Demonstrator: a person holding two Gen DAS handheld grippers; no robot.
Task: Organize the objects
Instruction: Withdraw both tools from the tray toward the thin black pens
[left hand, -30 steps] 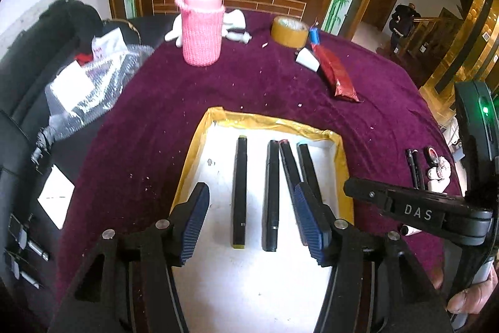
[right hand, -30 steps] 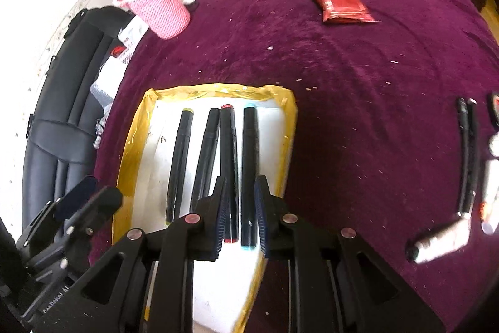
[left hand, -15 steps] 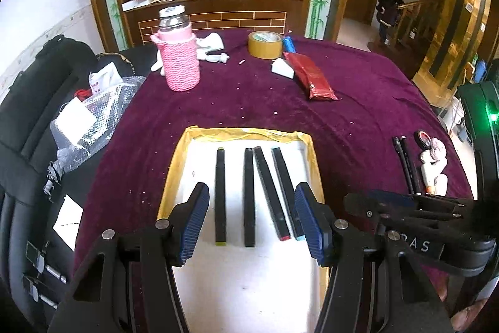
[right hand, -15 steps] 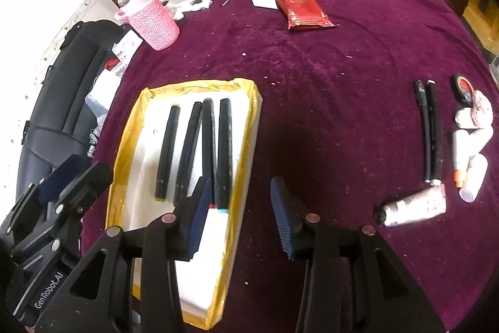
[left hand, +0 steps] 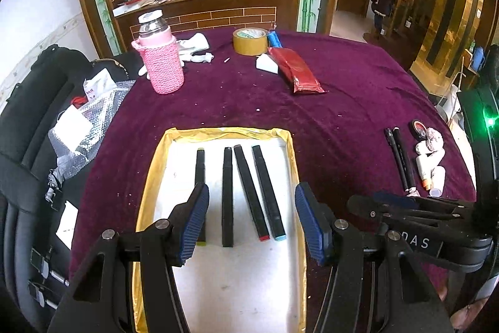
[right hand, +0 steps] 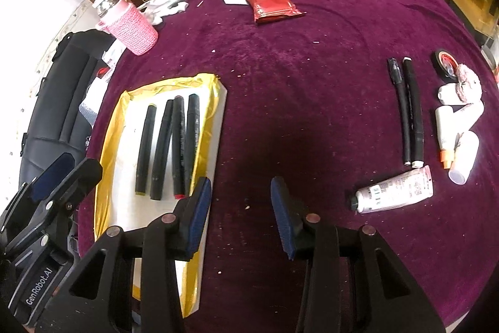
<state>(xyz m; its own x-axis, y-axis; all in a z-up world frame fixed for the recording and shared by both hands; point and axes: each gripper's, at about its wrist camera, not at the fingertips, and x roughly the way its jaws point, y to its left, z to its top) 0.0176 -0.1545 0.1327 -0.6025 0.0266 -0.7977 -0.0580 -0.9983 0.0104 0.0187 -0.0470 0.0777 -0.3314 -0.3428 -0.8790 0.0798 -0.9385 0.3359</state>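
A white tray with a yellow taped rim (left hand: 230, 131) (right hand: 215, 114) lies on the purple cloth and holds several black markers (left hand: 227, 195) (right hand: 174, 145) side by side. My left gripper (left hand: 251, 219) is open and empty above the tray's near half. My right gripper (right hand: 240, 209) is open and empty over bare cloth just right of the tray. Two black pens (right hand: 408, 111) (left hand: 400, 156) lie on the cloth to the right, with a silver tube (right hand: 394, 189) below them.
Small white bottles (right hand: 458, 130) and a black tape roll (right hand: 444, 63) lie at the far right. A pink-sleeved bottle (left hand: 160, 58), yellow tape roll (left hand: 249, 41), red packet (left hand: 296, 71) and white gloves (left hand: 193, 47) sit at the back. A black chair (left hand: 28, 120) stands left.
My right gripper let go of a marker in the tray, opened, and moved back and right off the tray. My left gripper rose and pulled back, staying open.
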